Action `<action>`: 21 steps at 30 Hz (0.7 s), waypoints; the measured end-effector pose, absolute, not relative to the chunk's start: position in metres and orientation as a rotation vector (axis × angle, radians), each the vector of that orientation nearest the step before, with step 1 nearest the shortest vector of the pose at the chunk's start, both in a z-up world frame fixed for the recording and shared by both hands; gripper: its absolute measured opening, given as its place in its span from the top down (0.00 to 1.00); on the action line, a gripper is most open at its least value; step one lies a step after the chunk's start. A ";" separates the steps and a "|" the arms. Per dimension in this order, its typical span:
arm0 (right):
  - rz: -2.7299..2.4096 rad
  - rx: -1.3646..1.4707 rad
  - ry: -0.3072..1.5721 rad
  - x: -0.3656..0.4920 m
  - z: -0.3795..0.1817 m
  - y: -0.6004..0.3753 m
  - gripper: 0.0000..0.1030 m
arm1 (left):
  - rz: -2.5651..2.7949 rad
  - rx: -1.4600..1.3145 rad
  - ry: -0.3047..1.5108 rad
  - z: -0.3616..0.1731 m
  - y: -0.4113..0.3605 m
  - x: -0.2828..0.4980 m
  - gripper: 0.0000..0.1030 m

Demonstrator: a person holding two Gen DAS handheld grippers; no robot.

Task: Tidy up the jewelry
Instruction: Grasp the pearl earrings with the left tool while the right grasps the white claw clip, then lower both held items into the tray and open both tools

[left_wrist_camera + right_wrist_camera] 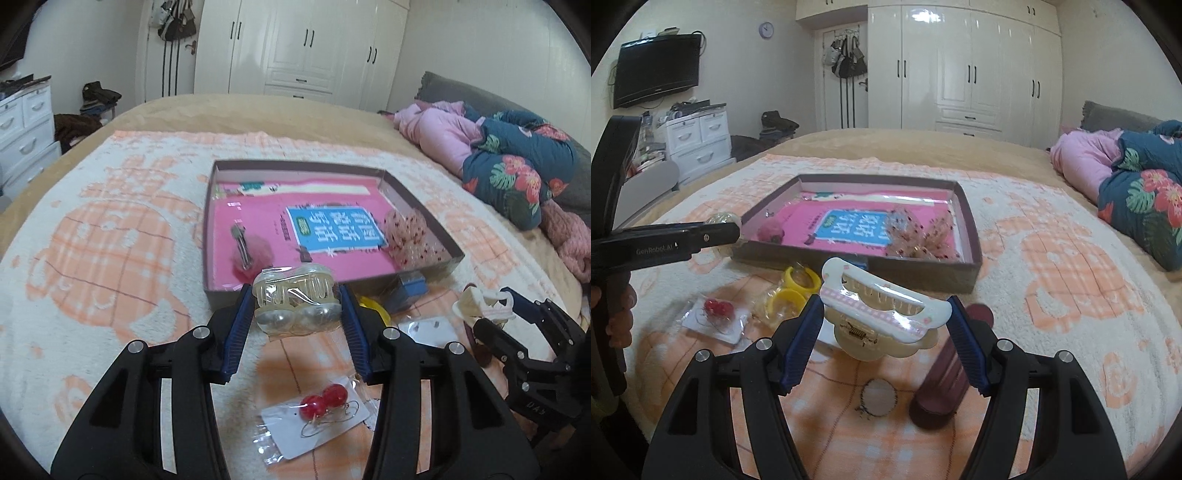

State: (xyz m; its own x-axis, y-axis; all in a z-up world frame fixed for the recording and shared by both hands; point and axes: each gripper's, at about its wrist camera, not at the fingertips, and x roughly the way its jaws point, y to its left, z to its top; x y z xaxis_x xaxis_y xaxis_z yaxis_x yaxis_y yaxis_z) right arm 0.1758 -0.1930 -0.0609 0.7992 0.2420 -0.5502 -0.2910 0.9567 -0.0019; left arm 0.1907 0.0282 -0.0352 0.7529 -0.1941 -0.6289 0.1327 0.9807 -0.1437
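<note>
My left gripper point(295, 306) is shut on a clear pearl hair claw point(295, 301) wrapped in plastic, held above the blanket just in front of the shallow box point(421, 206). My right gripper point(886, 314) is shut on a white and pink hair claw point(882, 306), held above the blanket in front of the box point(969, 225). The box holds a pink fluffy hair clip point(245, 247) and a dotted mesh bow point(410, 232). Red bead earrings on a card point(321, 406) lie below my left gripper. They also show in the right wrist view point(716, 310).
Yellow rings in plastic point(794, 291), a round white piece point(877, 398) and a dark red tube point(942, 384) lie on the blanket. A small blue box point(410, 288) sits by the box's near corner. Folded bedding point(517, 162) lies at the right.
</note>
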 end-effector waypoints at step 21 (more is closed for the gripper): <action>0.329 -0.143 0.499 0.218 -0.028 -0.174 0.36 | -0.190 -0.075 0.668 -0.021 0.017 0.224 0.63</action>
State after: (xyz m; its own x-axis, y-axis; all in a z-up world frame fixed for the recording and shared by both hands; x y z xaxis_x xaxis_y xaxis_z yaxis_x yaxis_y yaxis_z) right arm 0.2176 -0.1738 -0.0281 0.8269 0.2743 -0.4909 -0.3434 0.9376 -0.0547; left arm 0.2242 0.0173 -0.0206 0.7684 -0.1988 -0.6083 0.1505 0.9800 -0.1301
